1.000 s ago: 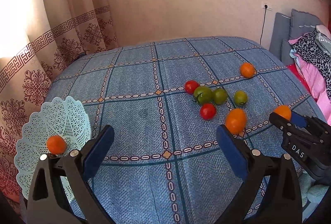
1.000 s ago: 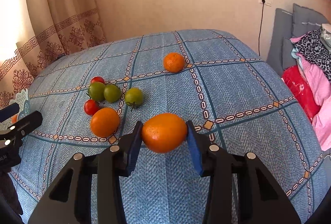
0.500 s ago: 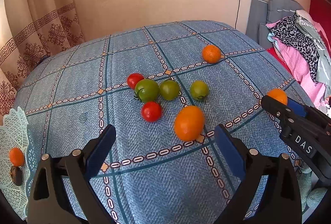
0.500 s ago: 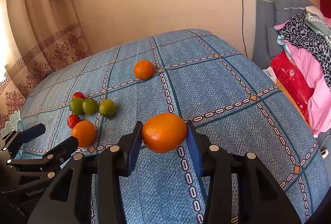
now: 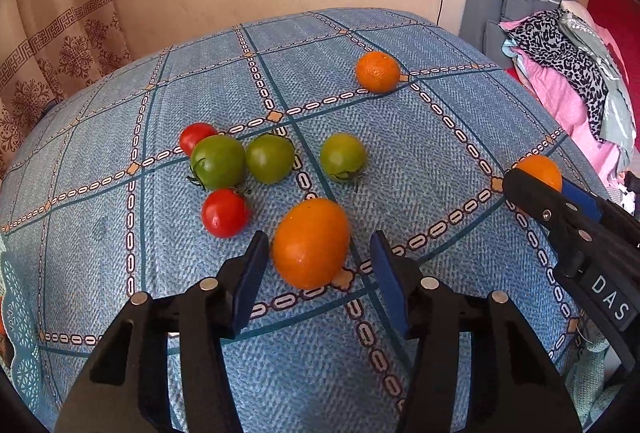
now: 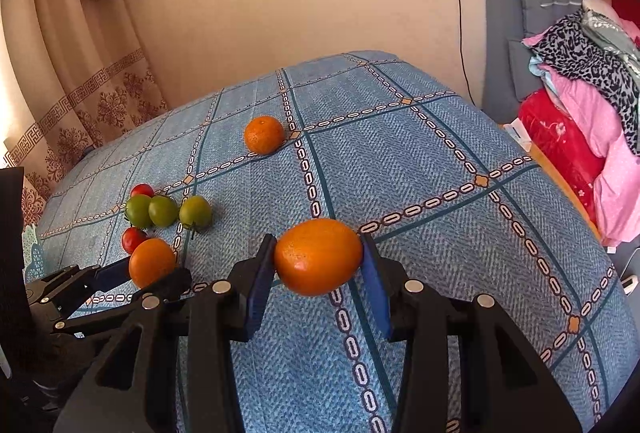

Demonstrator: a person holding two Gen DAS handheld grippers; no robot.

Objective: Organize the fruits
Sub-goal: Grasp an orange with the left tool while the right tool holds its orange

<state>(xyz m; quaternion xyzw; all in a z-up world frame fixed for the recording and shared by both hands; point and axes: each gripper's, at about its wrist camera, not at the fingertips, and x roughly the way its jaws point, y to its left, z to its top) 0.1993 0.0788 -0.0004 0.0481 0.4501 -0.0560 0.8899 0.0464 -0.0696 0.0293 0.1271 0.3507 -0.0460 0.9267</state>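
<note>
My left gripper [image 5: 318, 239] is open, its blue pads straddling a large orange [image 5: 310, 243] that lies on the blue patterned bedspread [image 5: 420, 153]; small gaps show on both sides. My right gripper [image 6: 318, 253] is shut on another orange [image 6: 318, 257], held above the spread. In the left wrist view that gripper [image 5: 560, 201] shows at the right with its orange [image 5: 540, 171]. A third orange [image 5: 377, 71] lies farther back. Three green tomatoes [image 5: 270, 158] and two red tomatoes [image 5: 224, 212] cluster left of centre.
A pale teal lattice basket [image 5: 16, 313] peeks in at the left edge. Patterned curtains [image 6: 92, 105] hang behind on the left. A pile of clothes [image 6: 592, 81] and grey cushions [image 6: 504, 45] stand on the right, near a wall socket with a cable [image 6: 462, 13].
My left gripper swung right from the basket, came down on the large orange and narrowed its jaws around it. The right gripper kept its orange and drifted slightly.
</note>
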